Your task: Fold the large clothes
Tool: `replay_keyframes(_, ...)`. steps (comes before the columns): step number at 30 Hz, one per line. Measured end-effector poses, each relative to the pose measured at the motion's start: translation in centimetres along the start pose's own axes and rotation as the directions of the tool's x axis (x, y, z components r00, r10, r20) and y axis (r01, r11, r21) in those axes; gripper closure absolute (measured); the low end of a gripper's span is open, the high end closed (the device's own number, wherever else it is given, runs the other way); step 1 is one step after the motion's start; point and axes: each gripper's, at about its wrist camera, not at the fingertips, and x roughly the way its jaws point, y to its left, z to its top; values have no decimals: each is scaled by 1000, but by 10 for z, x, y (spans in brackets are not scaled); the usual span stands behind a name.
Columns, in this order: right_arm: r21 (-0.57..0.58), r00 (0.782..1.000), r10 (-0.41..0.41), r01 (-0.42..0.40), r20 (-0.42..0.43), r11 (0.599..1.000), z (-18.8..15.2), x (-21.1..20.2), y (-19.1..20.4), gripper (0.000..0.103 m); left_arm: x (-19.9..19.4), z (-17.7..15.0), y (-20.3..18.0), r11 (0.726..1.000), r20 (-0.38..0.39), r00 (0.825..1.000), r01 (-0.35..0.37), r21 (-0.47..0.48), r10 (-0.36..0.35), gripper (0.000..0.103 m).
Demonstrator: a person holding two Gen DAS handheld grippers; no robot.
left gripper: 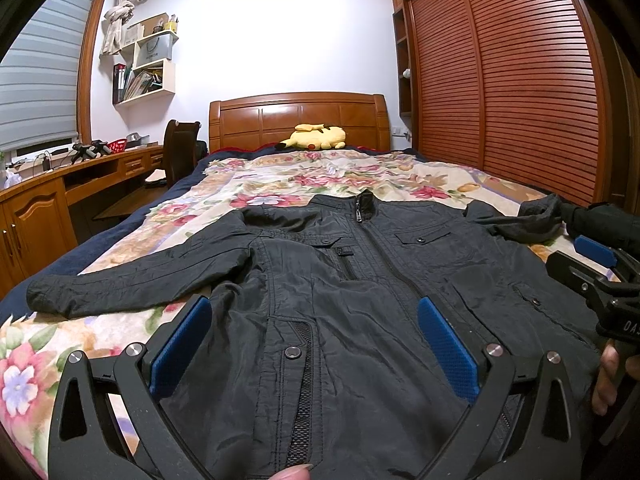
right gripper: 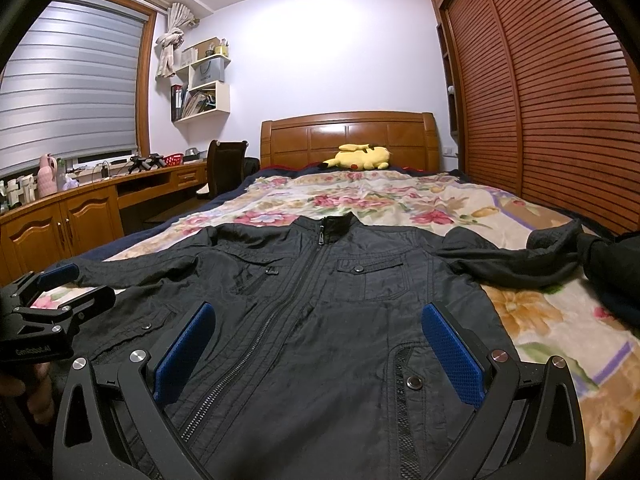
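Bed (left gripper: pixel 120 248): floral cover, jacket (left gripper: pixel 360 288) spread front-up near foot edge, zipped, collar toward headboard. Left sleeve straight toward left edge; right sleeve (right gripper: pixel 520 256) bunched near right edge. Judged soft, light, slightly slick; best taken at hem corners or cuffs. Left gripper (left gripper: pixel 314 344), right gripper (right gripper: pixel 318 350): spread wide, empty, poised over hem.

I'm standing in a home bedroom: a bed (left gripper: pixel 224 200) with a wooden headboard (left gripper: pixel 299 118) is lying under a floral blanket, a yellow plush toy (right gripper: pixel 360 157) is resting by it, and a slatted wardrobe (right gripper: pixel 552 92), desk (right gripper: pixel 88 204) and bookshelves (left gripper: pixel 148 68) are lining the walls.
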Motion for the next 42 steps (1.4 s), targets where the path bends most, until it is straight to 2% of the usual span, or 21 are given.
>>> replay_keyframes(21,-9,1000,-4,4,-7,1000,-1,0,0,0,0,-1,2,1000,-18,1000,9,-9,-10,0)
replay_keyframes(32,-15,998,-49,48,-42,999,10,6,-9,0,17,13,-15,996,-78,995,63,63,-58,0)
replay_keyframes(42,-19,995,-87,86,-43,996,21,5,-20,0,34,31,-40,984,-112,984,149,97,-138,0)
